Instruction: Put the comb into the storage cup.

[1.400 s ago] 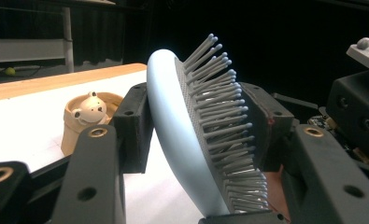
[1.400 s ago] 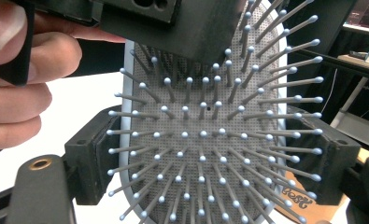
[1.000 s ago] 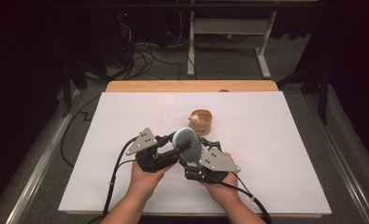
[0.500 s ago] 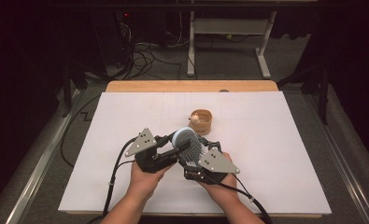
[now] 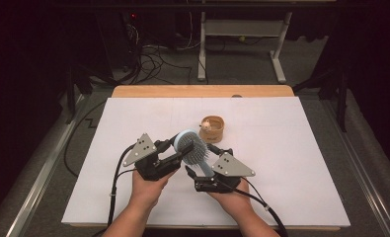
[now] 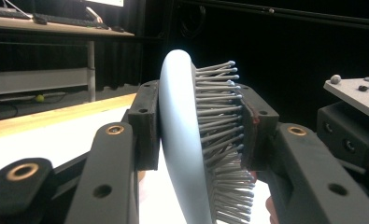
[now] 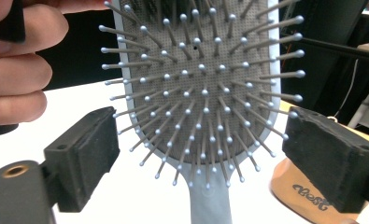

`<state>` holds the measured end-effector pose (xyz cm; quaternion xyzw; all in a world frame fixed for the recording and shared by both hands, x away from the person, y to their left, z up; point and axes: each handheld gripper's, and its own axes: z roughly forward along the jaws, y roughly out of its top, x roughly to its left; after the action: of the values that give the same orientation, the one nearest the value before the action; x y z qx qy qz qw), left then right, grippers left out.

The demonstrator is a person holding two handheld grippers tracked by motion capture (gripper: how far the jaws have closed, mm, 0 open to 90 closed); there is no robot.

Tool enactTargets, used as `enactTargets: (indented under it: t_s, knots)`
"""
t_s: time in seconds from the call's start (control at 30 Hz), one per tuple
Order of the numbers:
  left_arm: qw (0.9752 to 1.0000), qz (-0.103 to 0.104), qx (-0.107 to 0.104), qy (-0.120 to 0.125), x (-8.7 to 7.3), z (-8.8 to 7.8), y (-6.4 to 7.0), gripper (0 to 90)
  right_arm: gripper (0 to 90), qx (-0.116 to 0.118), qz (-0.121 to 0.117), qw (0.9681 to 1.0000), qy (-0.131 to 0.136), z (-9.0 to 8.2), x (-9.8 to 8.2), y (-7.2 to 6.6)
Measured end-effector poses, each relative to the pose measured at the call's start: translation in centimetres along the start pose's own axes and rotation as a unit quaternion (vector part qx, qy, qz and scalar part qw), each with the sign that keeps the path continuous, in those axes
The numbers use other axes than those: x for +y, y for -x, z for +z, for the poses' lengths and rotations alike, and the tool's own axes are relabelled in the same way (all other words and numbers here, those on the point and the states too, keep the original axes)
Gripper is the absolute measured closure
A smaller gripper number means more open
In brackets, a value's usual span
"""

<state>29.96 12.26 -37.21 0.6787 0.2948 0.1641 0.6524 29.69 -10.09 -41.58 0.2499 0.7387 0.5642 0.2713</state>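
Little has shifted since a second ago: my left gripper (image 5: pixel 175 157) stays clamped across the brush (image 5: pixel 190 146) head, held above the table (image 5: pixel 301 173) near the cup (image 5: pixel 212 128), while my right gripper (image 5: pixel 195 174) gapes around its handle, handover unfinished.

The hairbrush (image 5: pixel 190 147) is sitting at frame centre between the left gripper (image 5: pixel 175 148) and right gripper (image 5: pixel 202 173), with the wooden ring (image 5: pixel 212 128) lying just upper right on the table (image 5: pixel 291 163).
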Motion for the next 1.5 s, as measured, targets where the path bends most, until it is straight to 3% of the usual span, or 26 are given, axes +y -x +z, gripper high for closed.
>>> enactTargets:
  t_s: [0.23,0.37,1.07,1.5]
  knots:
    - [0.9999,0.012,0.010,0.002,0.2,-0.4,-0.2,58.0,0.4,0.018,0.024,0.9995,-0.014,0.1,0.0,0.7]
    - [0.9996,0.022,0.018,0.000,0.3,-0.5,-0.2,58.0,0.0,0.021,0.028,0.9992,-0.018,0.2,-0.1,0.9]
    - [0.9970,0.051,0.058,0.006,0.5,-2.2,-1.2,58.1,0.0,0.012,0.031,0.9991,-0.027,-1.3,-1.2,2.5]
    - [0.9946,0.060,0.084,0.010,0.8,-3.6,-2.3,58.1,0.0,-0.019,0.036,0.9985,-0.035,-3.5,-2.6,4.5]
